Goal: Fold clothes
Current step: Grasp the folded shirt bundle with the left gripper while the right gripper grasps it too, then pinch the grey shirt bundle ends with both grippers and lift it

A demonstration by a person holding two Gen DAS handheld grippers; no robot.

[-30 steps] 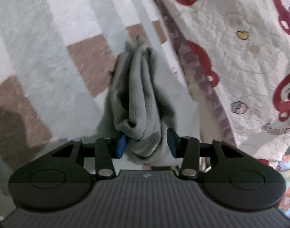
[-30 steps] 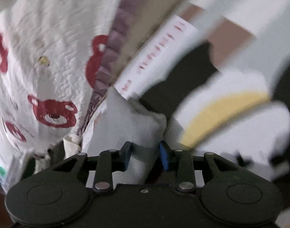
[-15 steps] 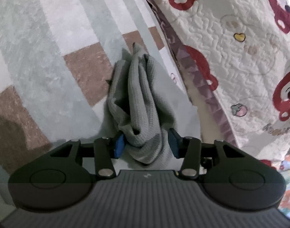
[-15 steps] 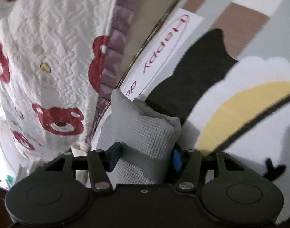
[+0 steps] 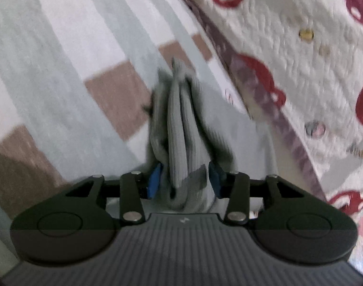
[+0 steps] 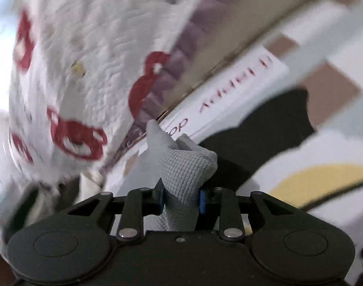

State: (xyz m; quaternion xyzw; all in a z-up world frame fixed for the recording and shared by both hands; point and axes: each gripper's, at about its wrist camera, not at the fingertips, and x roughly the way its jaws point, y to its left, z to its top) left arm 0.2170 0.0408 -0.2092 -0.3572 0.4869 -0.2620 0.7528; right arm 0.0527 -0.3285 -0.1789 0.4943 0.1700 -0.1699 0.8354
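A grey knitted garment (image 5: 185, 133) hangs bunched in long folds above the patterned rug. My left gripper (image 5: 185, 178) is shut on its near end, blue pads pressing both sides of the folds. In the right wrist view another part of the same grey garment (image 6: 185, 166) sticks up as a small bunch. My right gripper (image 6: 180, 201) is shut tight on it, the blue pads close together on the cloth.
A checked rug (image 5: 62, 71) in grey, white and brown lies below. A white quilt with red bears (image 5: 312, 47) hangs at the right, with a purple frilled edge (image 5: 260, 95). The right wrist view shows the quilt (image 6: 74, 71) and a rug with black and yellow shapes (image 6: 300, 155).
My right gripper has closed tight on the grey garment after being wider half a second ago. My left gripper has pulled the folds straighter and tauter. Both views have shifted and blurred.
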